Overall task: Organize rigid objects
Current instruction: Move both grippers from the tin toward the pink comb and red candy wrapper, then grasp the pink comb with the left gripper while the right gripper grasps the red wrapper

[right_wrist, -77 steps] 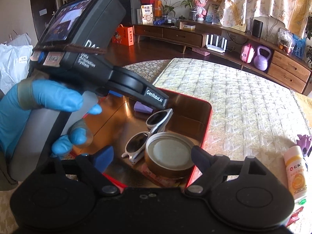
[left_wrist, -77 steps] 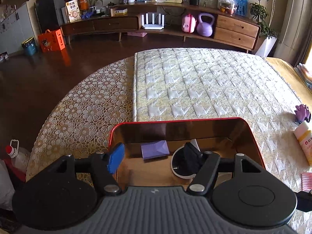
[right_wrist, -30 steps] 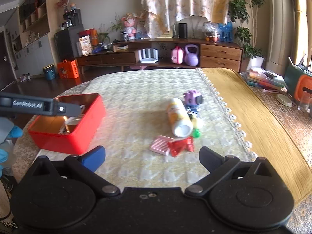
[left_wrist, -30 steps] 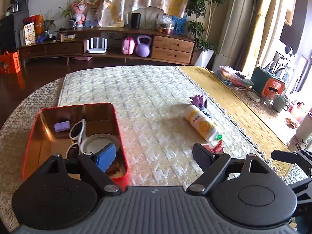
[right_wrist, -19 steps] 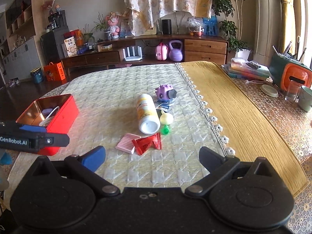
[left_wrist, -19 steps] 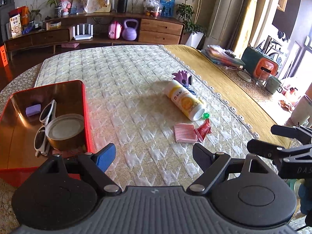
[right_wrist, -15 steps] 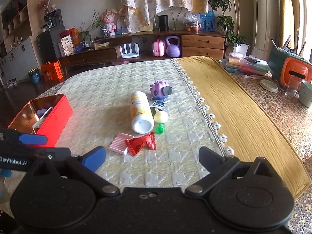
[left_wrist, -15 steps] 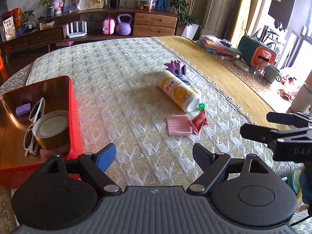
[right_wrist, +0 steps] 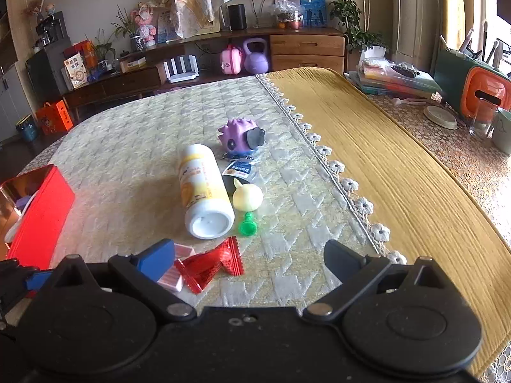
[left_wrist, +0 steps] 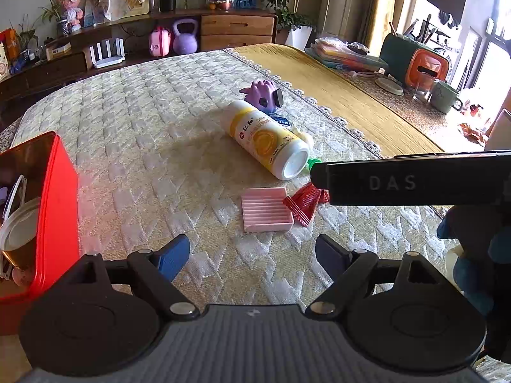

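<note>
Right wrist view: the loose rigid objects are seen gathered ahead of the right gripper (right_wrist: pixel 249 263), whose fingers (right_wrist: pixel 156 263) are spread wide with nothing between them. Closest, just ahead of the blue finger, a red wrapper (right_wrist: pixel 212 263) lies touching a pink ridged tray (right_wrist: pixel 177 269), which is partly hidden behind that finger. Further ahead a white and yellow bottle (right_wrist: pixel 204 193) lies on its side, with a green cap (right_wrist: pixel 247 225) and a pale yellow bulb (right_wrist: pixel 247 196) just beside its base. A purple spiky toy (right_wrist: pixel 239 140) sits beyond them.

In the left wrist view the left gripper (left_wrist: pixel 252 255) is likewise held wide and empty, with the pink tray straight ahead of its fingers. The red tin (left_wrist: pixel 59 198), already holding sunglasses (left_wrist: pixel 12 196) and a round tin, is found off to the left of them. All of it rests on a quilted tabletop (left_wrist: pixel 143 134).

Trouble would probably come from crowding: both grippers are aimed at the same small cluster, so a collision is likely. The tray could be nudged under the wrapper, or the bottle set rolling toward the lace edge if struck sideways.
</note>
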